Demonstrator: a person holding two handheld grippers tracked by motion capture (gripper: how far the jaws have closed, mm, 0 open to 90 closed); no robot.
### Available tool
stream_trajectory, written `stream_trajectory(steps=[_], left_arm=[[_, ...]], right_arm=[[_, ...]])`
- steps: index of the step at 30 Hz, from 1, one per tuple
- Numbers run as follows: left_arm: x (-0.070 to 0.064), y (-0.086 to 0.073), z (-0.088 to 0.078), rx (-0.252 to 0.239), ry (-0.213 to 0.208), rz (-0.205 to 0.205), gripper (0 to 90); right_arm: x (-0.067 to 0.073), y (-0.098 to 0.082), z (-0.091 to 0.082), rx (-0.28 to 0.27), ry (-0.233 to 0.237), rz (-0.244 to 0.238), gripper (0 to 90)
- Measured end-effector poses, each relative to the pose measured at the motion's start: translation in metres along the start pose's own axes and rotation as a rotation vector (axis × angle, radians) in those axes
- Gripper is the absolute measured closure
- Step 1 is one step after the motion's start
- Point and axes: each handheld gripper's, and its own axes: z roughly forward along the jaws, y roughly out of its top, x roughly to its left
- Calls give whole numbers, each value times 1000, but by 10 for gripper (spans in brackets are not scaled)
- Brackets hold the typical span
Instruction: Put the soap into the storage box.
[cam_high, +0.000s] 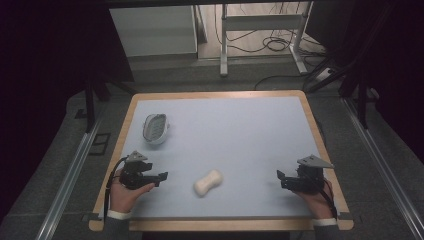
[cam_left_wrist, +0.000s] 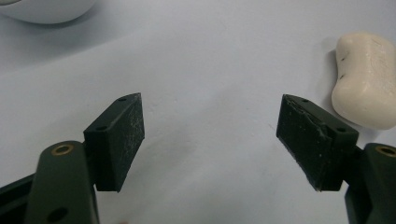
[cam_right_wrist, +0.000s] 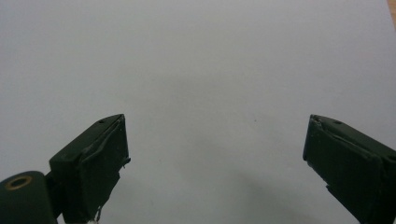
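Both our tongs sit wide open and empty at the near desk edge: left tongs, right tongs. The soap bar lies between them, nearer the left, easy to reach; its dish waits farther back.

No legible text, label, brand, number or sign appears in any view. The pale soap bar carries faint pressed relief and a few small dark marks along one edge, too blurred to read as lettering. The white dish and the light blue mat are unmarked, and the black gripper pads bear scratches but no writing.
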Motion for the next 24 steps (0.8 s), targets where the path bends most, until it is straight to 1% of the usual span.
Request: stream_trajectory(steps=[8, 12, 13, 18, 19, 20, 23, 24], left_arm=[[1, -1, -6, -9, 9, -5, 238], [-1, 1, -9, -13, 9, -4, 237], [-2, 0, -9, -9, 18, -3, 238], [-5, 2, -9, 11, 30, -4, 243], [-6, 3, -9, 16, 30, -5, 256], [-8, 5, -11, 12, 19, -24, 255], [-10, 6, -14, 9, 22, -29, 255], [-10, 6, -17, 3, 21, -33, 255]], right_arm=[[1, -2, 3, 19, -3, -11, 64], [1, -3, 2, 24, -10, -2, 64], [1, -3, 1, 22, -2, -4, 64], [-2, -5, 0, 21, 8, 1, 64], [-4, -6, -2, 17, 10, 5, 64], [-4, -6, -2, 17, 9, 5, 65], [-5, -7, -3, 20, 10, 1, 64], [-5, -8, -3, 23, 18, -1, 65]])
